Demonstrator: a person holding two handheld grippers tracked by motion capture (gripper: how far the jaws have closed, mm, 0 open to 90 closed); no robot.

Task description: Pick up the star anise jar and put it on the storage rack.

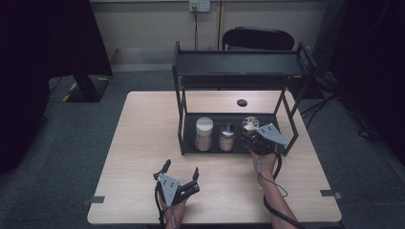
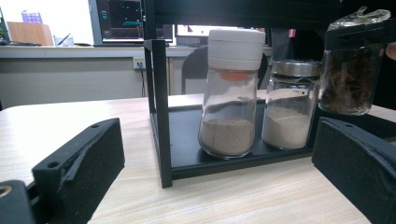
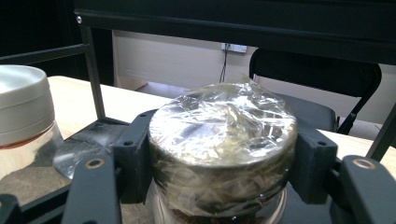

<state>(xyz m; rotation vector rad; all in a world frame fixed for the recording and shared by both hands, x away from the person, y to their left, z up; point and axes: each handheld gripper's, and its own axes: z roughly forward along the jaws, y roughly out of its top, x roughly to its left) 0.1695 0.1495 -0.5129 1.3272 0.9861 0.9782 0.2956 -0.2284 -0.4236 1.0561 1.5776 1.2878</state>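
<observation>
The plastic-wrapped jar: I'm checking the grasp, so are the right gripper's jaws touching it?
Touching. In the right gripper view the right gripper has its two black jaws pressed against both sides of the plastic-wrapped jar just under its top, with no gap visible.

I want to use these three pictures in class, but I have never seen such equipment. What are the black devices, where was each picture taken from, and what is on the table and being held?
A person holds two hand-held grippers, each with two black fingers and a small camera. The high view looks down on the table; each gripper view looks along that gripper's own fingers. On the table stands a black rack whose lower shelf carries a white-capped jar and a metal-lidded jar. The right gripper is closed around a third jar with plastic wrap over its top. The left gripper rests open near the table's front edge, holding nothing.
</observation>
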